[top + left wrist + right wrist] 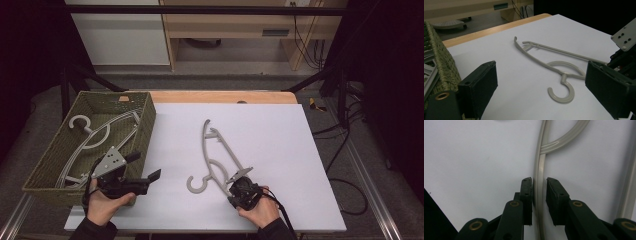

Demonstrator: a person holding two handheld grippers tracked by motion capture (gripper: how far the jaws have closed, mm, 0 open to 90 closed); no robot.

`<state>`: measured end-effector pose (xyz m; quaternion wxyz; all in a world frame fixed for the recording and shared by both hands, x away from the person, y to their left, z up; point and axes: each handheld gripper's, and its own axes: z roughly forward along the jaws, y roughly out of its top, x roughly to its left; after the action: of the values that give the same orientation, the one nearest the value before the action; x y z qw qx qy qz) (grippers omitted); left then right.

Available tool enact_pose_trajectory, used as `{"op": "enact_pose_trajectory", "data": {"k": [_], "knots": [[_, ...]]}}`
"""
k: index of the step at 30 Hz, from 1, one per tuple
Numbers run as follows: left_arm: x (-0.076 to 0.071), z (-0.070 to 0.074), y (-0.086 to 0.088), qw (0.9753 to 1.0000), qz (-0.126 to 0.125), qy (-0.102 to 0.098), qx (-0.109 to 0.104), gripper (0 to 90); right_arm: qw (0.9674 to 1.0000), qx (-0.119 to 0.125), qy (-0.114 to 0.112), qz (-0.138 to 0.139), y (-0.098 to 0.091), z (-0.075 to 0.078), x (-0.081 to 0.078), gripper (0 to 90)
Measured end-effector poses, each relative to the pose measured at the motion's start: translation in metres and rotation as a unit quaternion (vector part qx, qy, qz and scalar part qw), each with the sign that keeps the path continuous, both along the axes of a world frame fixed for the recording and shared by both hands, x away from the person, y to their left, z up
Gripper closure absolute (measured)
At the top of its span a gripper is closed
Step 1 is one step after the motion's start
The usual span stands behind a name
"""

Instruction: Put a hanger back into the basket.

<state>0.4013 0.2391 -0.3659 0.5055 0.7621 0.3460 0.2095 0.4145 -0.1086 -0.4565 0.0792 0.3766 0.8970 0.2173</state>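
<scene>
A grey plastic hanger [220, 150] lies flat on the white table top [280, 145], its hook toward the near edge. My right gripper [232, 182] sits low over the hanger's near arm. In the right gripper view its jaws [539, 181] straddle that arm [539, 165]: the left pad lies against it and a thin gap shows at the right pad. My left gripper [144, 167] hovers by the basket with its jaws wide apart and nothing between them. The left gripper view [541, 67] looks across at the hanger [561, 100] and at the right gripper [624, 57].
An olive woven basket [150, 120] stands at the table's left and holds several more grey hangers [95, 135]; its wall [441, 57] is close beside the left gripper. A wooden strip [220, 96] runs along the far edge. Cables lie on the floor at right.
</scene>
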Motion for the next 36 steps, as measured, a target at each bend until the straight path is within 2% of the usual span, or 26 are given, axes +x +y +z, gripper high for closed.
{"op": "enact_pose_trajectory", "data": {"k": [3, 5, 6, 7, 8, 11, 12, 13, 16, 19, 24, 27, 30, 32, 34, 36], "knots": [[0.000, -0.001, 0.000, 1.0000, -0.001, 0.002, 0.003, 10.4, 0.9997, -0.021, 0.008, -0.009, 0.006, 0.002, -0.001, 76.4], [0.000, -0.001, 0.000, 1.0000, -0.001, 0.002, 0.003, 10.4, 0.9994, -0.035, 0.003, -0.004, 0.010, 0.003, -0.001, 80.9], [0.000, -0.001, -0.001, 1.0000, -0.001, 0.002, 0.003, 10.4, 0.9992, -0.038, 0.008, -0.010, 0.013, 0.003, -0.002, 82.0], [0.000, -0.001, -0.001, 1.0000, -0.001, 0.002, 0.003, 10.4, 0.9991, -0.043, 0.000, -0.001, 0.014, 0.003, -0.003, 82.1], [0.000, -0.001, -0.001, 1.0000, -0.002, 0.001, 0.004, 10.4, 0.9987, -0.051, 0.001, -0.005, 0.015, 0.003, -0.003, 82.3], [-0.001, -0.001, -0.002, 1.0000, -0.005, 0.000, 0.007, 10.4, 0.9987, -0.048, 0.007, -0.011, 0.015, 0.004, -0.001, 82.8], [-0.001, -0.001, -0.002, 1.0000, -0.006, 0.000, 0.007, 10.4, 0.9989, -0.041, 0.013, -0.019, 0.014, 0.004, -0.001, 82.9], [-0.001, -0.001, -0.002, 1.0000, -0.006, 0.000, 0.007, 10.4, 0.9994, -0.032, 0.007, -0.010, 0.009, 0.003, 0.000, 82.9], [0.000, -0.002, -0.002, 0.9999, -0.007, 0.001, 0.008, 10.3, 0.9998, -0.008, 0.006, -0.016, 0.003, 0.005, 0.000, 83.0], [0.000, -0.001, -0.001, 0.9999, -0.009, -0.002, 0.011, 10.3, 0.9997, 0.024, 0.005, -0.002, -0.006, 0.009, 0.003, 83.1], [-0.002, 0.002, -0.001, 0.9995, -0.021, -0.013, 0.022, 10.2, 0.9976, 0.069, 0.008, 0.008, -0.017, 0.026, 0.004, 83.1], [-0.003, 0.005, -0.001, 0.9986, -0.037, -0.019, 0.034, 10.0, 0.9949, 0.094, 0.007, 0.037, -0.026, 0.038, 0.004, 83.0], [-0.005, 0.011, -0.002, 0.9960, -0.057, -0.031, 0.061, 9.7, 0.9901, 0.119, 0.011, 0.074, -0.034, 0.051, 0.003, 83.0], [-0.007, 0.014, -0.004, 0.9927, -0.070, -0.042, 0.088, 9.4, 0.9862, 0.134, 0.011, 0.097, -0.039, 0.058, 0.003, 82.9], [-0.008, 0.016, -0.006, 0.9880, -0.087, -0.047, 0.119, 9.4, 0.9813, 0.148, 0.019, 0.121, -0.043, 0.064, 0.002, 82.9], [-0.008, 0.018, -0.010, 0.9821, -0.099, -0.054, 0.151, 9.6, 0.9772, 0.156, 0.026, 0.142, -0.045, 0.071, 0.001, 82.9]]}}
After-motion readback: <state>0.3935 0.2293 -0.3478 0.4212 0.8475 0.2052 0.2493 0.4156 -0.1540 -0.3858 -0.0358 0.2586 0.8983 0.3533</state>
